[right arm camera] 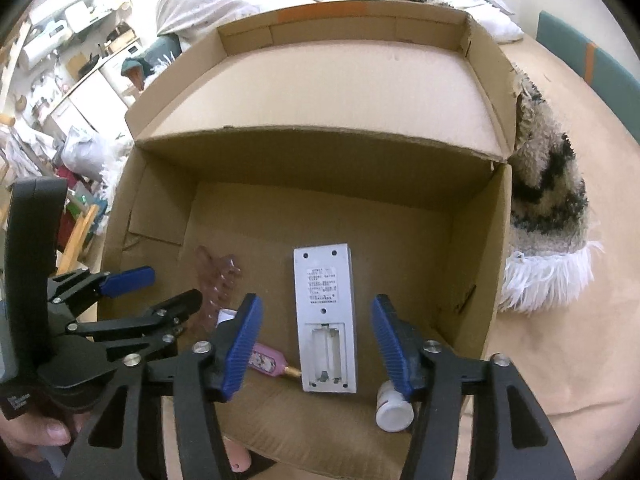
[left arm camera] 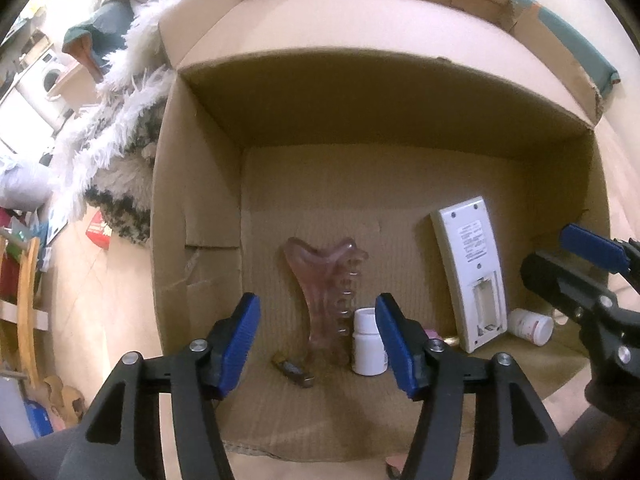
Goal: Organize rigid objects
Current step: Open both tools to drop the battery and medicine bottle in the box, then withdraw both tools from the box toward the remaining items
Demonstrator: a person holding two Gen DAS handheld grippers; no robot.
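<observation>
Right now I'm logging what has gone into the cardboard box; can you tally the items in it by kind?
White pill bottles: 2, one upright, one on its side
Remote control, battery cover off: 1
Pink scraper comb: 1
Pink patterned item with gold tip: 1
Small dark object: 1
Total: 6

Cardboard box (left arm camera: 192, 200) on wooden floor (left arm camera: 112, 320)
</observation>
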